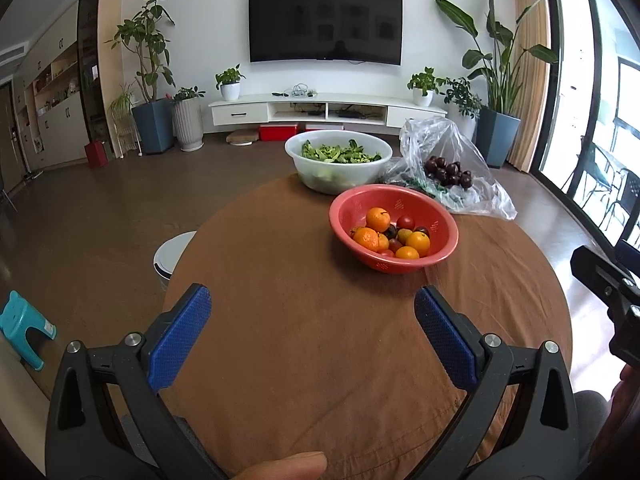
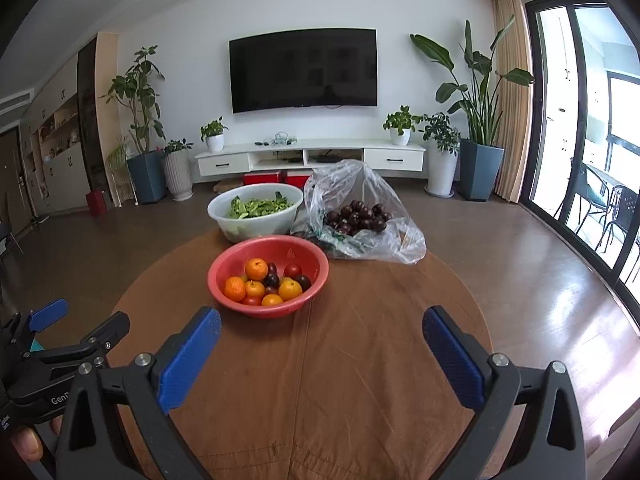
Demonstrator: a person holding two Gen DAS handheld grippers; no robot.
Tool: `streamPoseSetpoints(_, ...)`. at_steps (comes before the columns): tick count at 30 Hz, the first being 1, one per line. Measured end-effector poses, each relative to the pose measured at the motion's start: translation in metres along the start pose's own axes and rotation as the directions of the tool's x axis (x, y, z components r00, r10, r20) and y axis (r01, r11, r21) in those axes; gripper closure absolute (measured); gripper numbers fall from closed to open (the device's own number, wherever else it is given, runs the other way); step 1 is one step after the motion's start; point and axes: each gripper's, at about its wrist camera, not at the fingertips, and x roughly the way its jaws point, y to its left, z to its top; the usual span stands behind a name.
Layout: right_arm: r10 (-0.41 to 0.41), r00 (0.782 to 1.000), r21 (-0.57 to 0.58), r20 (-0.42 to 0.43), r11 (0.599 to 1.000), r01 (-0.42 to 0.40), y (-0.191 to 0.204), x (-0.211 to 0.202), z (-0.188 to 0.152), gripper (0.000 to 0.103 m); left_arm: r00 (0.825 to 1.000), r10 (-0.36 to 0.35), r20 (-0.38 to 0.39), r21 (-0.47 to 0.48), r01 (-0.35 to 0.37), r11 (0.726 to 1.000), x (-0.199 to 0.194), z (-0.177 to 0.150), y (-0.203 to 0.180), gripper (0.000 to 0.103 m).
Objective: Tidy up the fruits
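The left gripper (image 1: 312, 306) hangs wide open and empty over the near side of the brown table (image 1: 280, 272), well short of the fruit; likely a ready pose. Ahead sits the red bowl (image 2: 240, 258) of mixed fruit, just before the plastic bag (image 2: 394, 216) of dark plums; the right gripper (image 2: 322, 328) gapes likewise, holding nothing.

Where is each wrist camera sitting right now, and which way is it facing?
Left wrist: behind the open left gripper, facing across the brown table toward the TV wall; a thumb shows below, the right gripper at right.
Right wrist: behind the open right gripper, same heading; the left gripper shows at left.
Shared: red bowl of mixed fruit, white bowl of greens, plastic bag of dark fruit.
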Motion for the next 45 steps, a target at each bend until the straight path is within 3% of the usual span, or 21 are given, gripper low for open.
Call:
streamPoseSetpoints(21, 0.006, 0.993, -0.019, -0.120, 1.000, -0.009, 0.005, 0.028, -0.015, 0.000, 0.998, 0.001, -0.069, 0.000, -0.001, 1.000, 0.021, -0.008, 0.002, 0.000)
streamPoseSetpoints(45, 0.011, 0.990, -0.024, -0.143, 1.000, -0.015, 0.007, 0.036, -0.017, 0.000, 0.997, -0.003, -0.072, 0.005, 0.003, 1.000, 0.024, -0.011, -0.001, 0.000)
